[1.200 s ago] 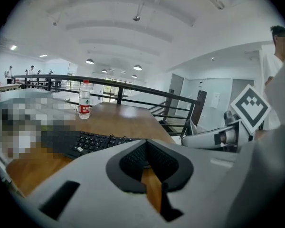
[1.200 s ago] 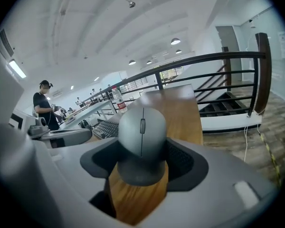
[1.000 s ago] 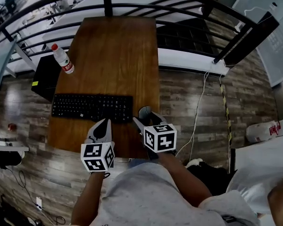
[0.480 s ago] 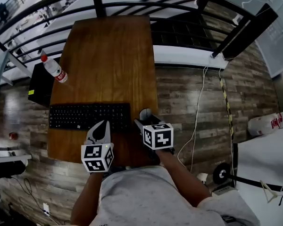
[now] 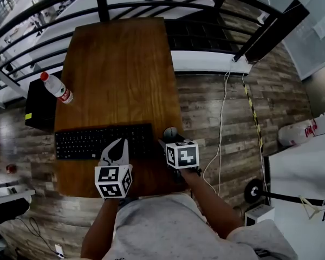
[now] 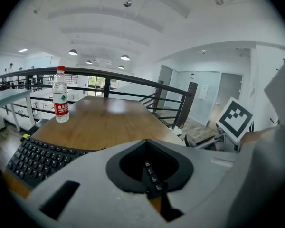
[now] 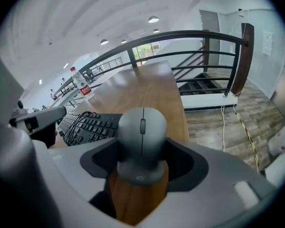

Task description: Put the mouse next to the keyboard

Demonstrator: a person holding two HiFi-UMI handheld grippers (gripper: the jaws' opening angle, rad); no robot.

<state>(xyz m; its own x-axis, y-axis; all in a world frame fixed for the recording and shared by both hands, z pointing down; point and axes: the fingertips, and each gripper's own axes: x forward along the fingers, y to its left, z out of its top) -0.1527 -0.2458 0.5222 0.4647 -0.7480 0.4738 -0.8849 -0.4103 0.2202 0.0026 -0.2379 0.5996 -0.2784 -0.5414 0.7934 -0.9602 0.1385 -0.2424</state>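
Observation:
A grey mouse (image 7: 141, 137) is clamped between my right gripper's (image 7: 141, 172) jaws, which are shut on its rear end. It is at the right end of the black keyboard (image 5: 92, 142), close to the wooden table's (image 5: 119, 64) right edge. In the head view the mouse (image 5: 170, 132) shows just beyond my right gripper (image 5: 168, 138). My left gripper (image 5: 119, 144) is shut and holds nothing, over the keyboard's right part. In the left gripper view the keyboard (image 6: 38, 158) lies to the left of the left gripper (image 6: 155, 192).
A water bottle (image 5: 57, 87) with a red cap stands at the table's left edge, beyond the keyboard. A dark railing (image 5: 168, 7) runs behind the table's far end. A black box (image 5: 38, 106) sits on the floor at left, and a cable (image 5: 222, 123) trails at right.
The head view has shifted, so the table sits further left in frame. Both grippers stay near the keyboard's right end, with the mouse still held by the right one.

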